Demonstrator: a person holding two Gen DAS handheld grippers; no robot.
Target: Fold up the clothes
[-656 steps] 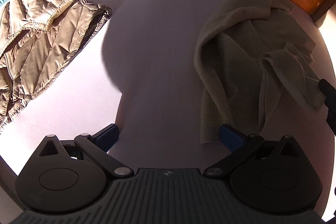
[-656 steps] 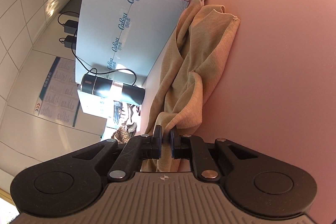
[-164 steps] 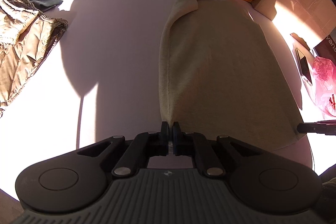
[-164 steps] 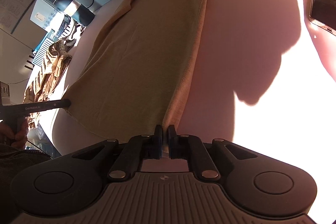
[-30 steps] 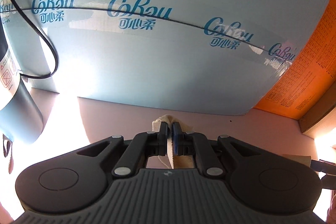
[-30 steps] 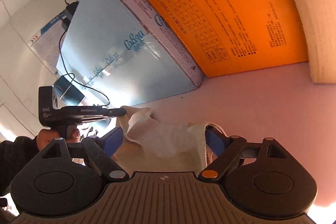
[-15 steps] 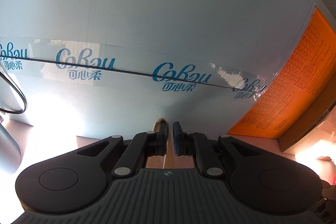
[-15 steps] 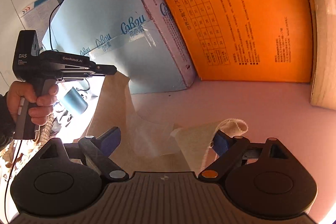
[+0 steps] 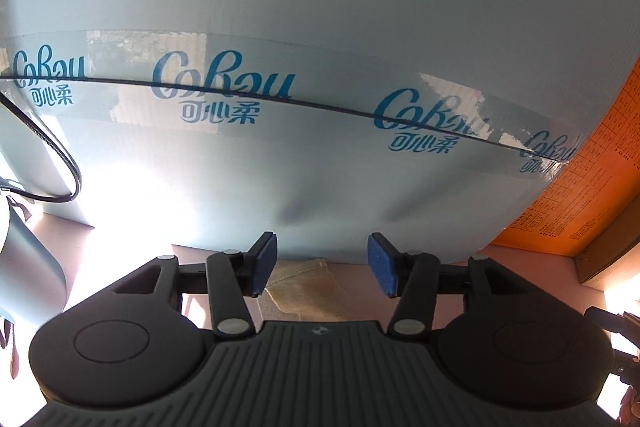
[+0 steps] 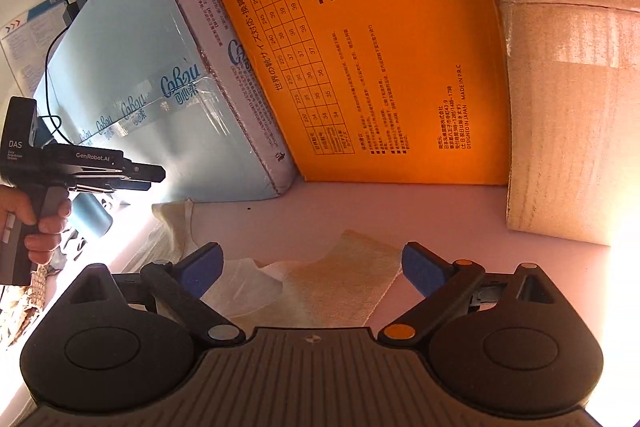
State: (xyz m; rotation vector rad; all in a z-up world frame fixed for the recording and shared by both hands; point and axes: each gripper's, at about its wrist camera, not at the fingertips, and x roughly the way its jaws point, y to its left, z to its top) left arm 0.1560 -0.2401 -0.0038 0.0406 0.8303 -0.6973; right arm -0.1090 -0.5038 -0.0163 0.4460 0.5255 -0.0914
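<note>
Pink table (image 10: 328, 211), beige garment (image 10: 332, 283) dropped; left gripper (image 9: 322, 263) newly spread (right gripper (image 10: 312, 269) too), fingers empty.

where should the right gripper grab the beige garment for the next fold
Judging by how the beige garment lies flat on the pink table, take its free right-hand edge near the far corner, coming in low from the right. The open right gripper already straddles it, and the boxes block the far side.

Left claw (image 9: 322, 267) spread wide above beige garment (image 9: 308, 291), facing pale-blue box (image 9: 320, 7).
</note>
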